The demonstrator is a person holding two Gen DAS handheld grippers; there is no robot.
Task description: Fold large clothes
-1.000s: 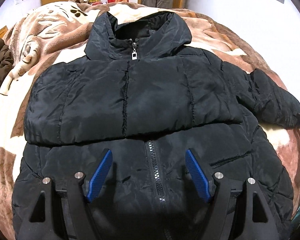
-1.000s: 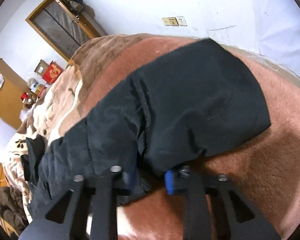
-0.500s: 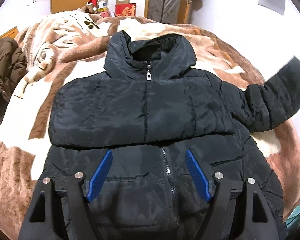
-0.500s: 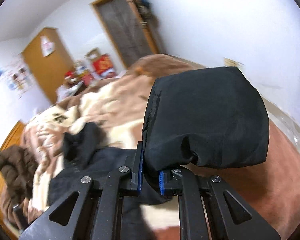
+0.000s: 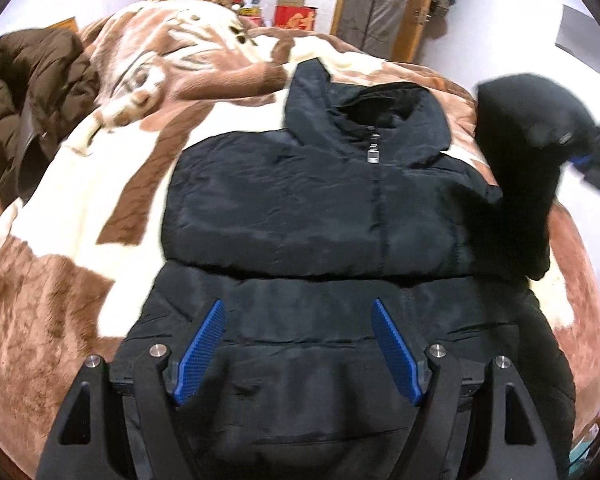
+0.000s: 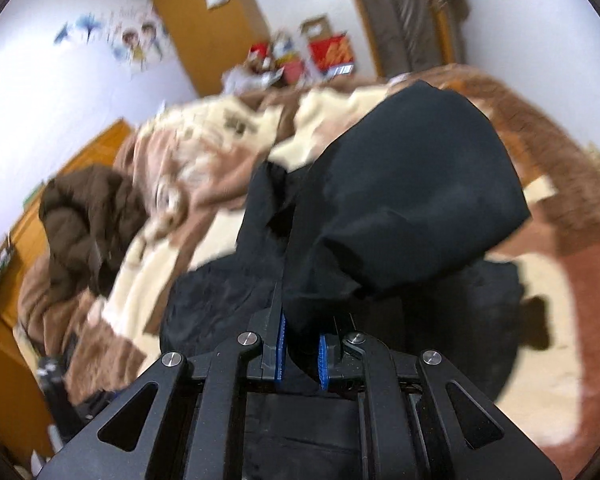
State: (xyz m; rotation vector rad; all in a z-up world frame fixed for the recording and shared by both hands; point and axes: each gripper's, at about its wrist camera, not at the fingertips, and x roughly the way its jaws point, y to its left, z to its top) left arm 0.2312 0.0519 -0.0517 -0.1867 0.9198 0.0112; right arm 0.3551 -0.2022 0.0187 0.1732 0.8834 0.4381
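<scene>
A black puffer jacket (image 5: 320,208) lies face up on the bed, zipped, one sleeve folded across its chest. My left gripper (image 5: 298,344) is open and empty, hovering over the jacket's lower front. My right gripper (image 6: 300,354) is shut on the cuff of the other sleeve (image 6: 400,208) and holds it lifted above the jacket body (image 6: 228,304). The raised sleeve (image 5: 516,168) and the right gripper (image 5: 592,156) show blurred at the right of the left wrist view.
A brown and cream plush blanket (image 5: 100,184) covers the bed. A brown coat (image 5: 24,92) lies heaped at the bed's left side; it also shows in the right wrist view (image 6: 88,216). Boxes (image 5: 296,12), a wardrobe and a door stand beyond.
My right gripper has lifted the sleeve off the bed and swung it up and inward over the jacket. My left gripper has drifted left, staying open.
</scene>
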